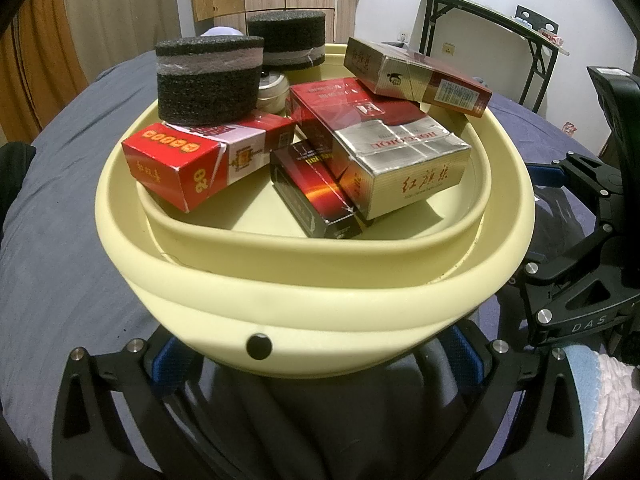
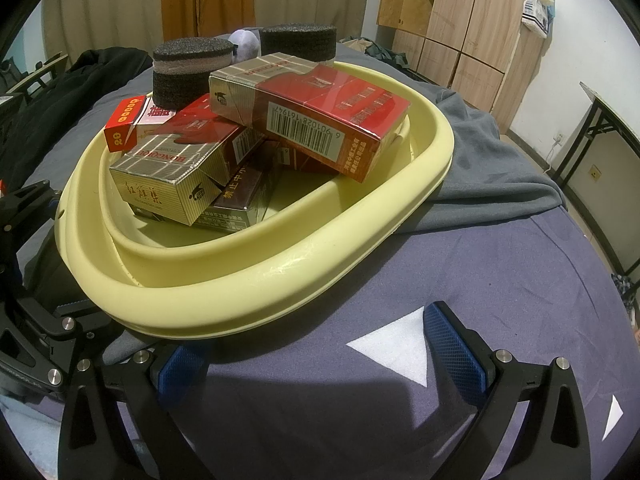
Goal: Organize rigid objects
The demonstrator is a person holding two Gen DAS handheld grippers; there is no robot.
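A pale yellow collapsible basin (image 1: 316,300) (image 2: 280,264) sits on a bed. It holds several red, gold and dark cigarette boxes, among them a red and silver carton (image 1: 384,148) (image 2: 176,176) and a top box with a barcode (image 1: 416,74) (image 2: 316,116). A black foam cylinder (image 1: 208,80) (image 2: 192,70) rests on a red box (image 1: 192,160); a second cylinder (image 1: 286,38) (image 2: 298,42) stands behind. My left gripper (image 1: 316,364) is open, its jaws at either side of the basin's near wall. My right gripper (image 2: 320,348) is open and empty, just beside the basin rim.
The bed has a blue-grey sheet (image 2: 460,280) and a grey blanket (image 2: 480,152). The right gripper body (image 1: 580,280) shows at the right of the left wrist view. A folding table (image 1: 500,28) and wooden wardrobes (image 2: 460,12) stand behind. Dark clothing (image 2: 68,88) lies at the left.
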